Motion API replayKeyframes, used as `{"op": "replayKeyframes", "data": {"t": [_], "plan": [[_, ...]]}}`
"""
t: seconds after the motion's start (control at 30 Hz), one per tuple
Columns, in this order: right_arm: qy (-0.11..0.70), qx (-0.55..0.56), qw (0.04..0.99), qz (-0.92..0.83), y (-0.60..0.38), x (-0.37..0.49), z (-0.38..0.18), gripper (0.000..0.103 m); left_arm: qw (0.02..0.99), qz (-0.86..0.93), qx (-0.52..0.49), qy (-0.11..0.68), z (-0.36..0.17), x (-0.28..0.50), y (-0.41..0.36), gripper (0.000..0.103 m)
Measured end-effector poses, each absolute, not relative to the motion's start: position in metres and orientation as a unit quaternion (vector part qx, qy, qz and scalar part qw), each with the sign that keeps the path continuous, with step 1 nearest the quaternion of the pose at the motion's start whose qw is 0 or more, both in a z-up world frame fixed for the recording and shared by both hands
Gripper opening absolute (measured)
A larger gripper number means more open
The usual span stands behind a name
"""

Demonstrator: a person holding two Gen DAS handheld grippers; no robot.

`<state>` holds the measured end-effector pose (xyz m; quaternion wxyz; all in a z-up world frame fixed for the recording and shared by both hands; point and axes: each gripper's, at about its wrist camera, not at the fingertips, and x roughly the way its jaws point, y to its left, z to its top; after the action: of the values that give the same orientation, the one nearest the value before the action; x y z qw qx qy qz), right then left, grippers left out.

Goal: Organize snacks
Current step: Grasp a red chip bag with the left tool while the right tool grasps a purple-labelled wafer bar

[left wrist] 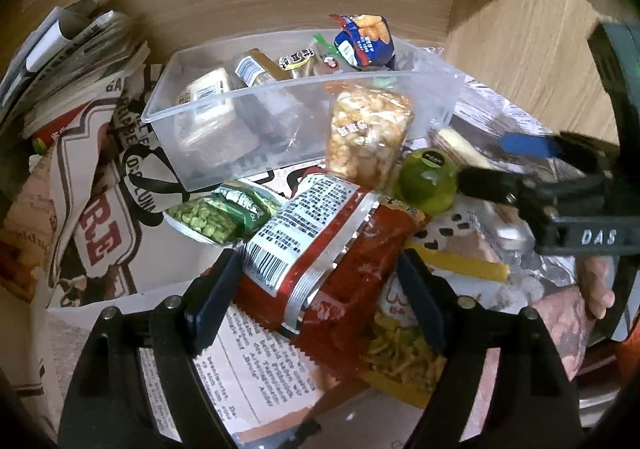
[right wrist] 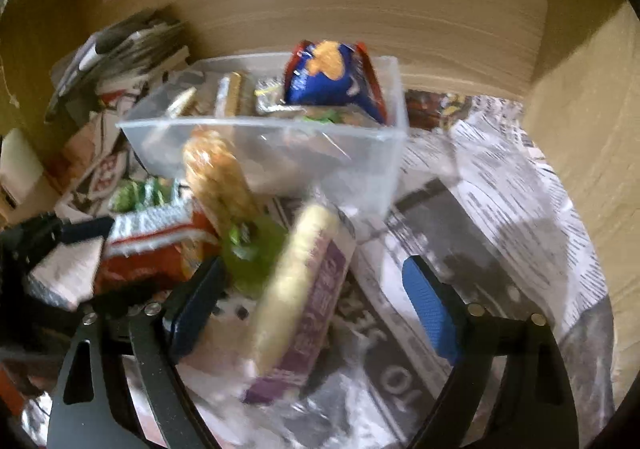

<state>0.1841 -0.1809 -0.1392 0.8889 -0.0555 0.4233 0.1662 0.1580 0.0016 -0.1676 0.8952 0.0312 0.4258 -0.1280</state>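
Note:
A clear plastic bin (left wrist: 208, 153) (right wrist: 360, 185) holds several snacks, among them a blue cracker pack (left wrist: 366, 39) (right wrist: 332, 77). In front lies a pile: a red foil packet (left wrist: 320, 249), a green pea packet (left wrist: 216, 215), a clear bag of puffed snacks (left wrist: 368, 133), a green jelly cup (left wrist: 428, 179) (right wrist: 252, 253) and a purple wafer pack (right wrist: 304, 309). My left gripper (left wrist: 316, 301) is open, its fingers either side of the red packet. My right gripper (right wrist: 316, 313) is open around the wafer pack, which looks blurred.
Newspaper (right wrist: 500, 185) covers the surface. A stack of folded papers (left wrist: 76, 61) lies at the back left. Cardboard walls (left wrist: 532, 45) close in the back and right. The right gripper shows at the right of the left wrist view (left wrist: 532, 165).

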Motion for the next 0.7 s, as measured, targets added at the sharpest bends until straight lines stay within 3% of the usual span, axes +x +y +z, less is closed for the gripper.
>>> {"op": "replayKeyframes", "data": {"t": [0.07,0.37,0.4,0.53,0.63,0.7], "plan": [[0.433,-0.053,0.884,0.166,-0.187,0.185,-0.144,0.076,0.894,-0.128,0.03,0.428,-0.169,0.161,0.001,0.082],[0.456,-0.044,0.871,0.175,-0.19,0.187,-0.164,0.071,0.896,-0.115,0.039,0.427,-0.178,0.177,-0.006,0.083],[0.454,-0.049,0.873,0.174,-0.189,0.186,-0.164,0.066,0.896,-0.114,0.039,0.426,-0.179,0.177,-0.006,0.083],[0.449,-0.057,0.875,0.172,-0.19,0.184,-0.161,0.043,0.897,-0.12,0.045,0.422,-0.179,0.172,-0.006,0.068],[0.444,-0.049,0.879,0.167,-0.2,0.183,-0.159,0.042,0.901,-0.123,0.049,0.414,-0.178,0.165,-0.007,0.063],[0.439,-0.048,0.882,0.162,-0.204,0.179,-0.158,0.042,0.903,-0.126,0.052,0.407,-0.175,0.16,-0.007,0.053]]}}
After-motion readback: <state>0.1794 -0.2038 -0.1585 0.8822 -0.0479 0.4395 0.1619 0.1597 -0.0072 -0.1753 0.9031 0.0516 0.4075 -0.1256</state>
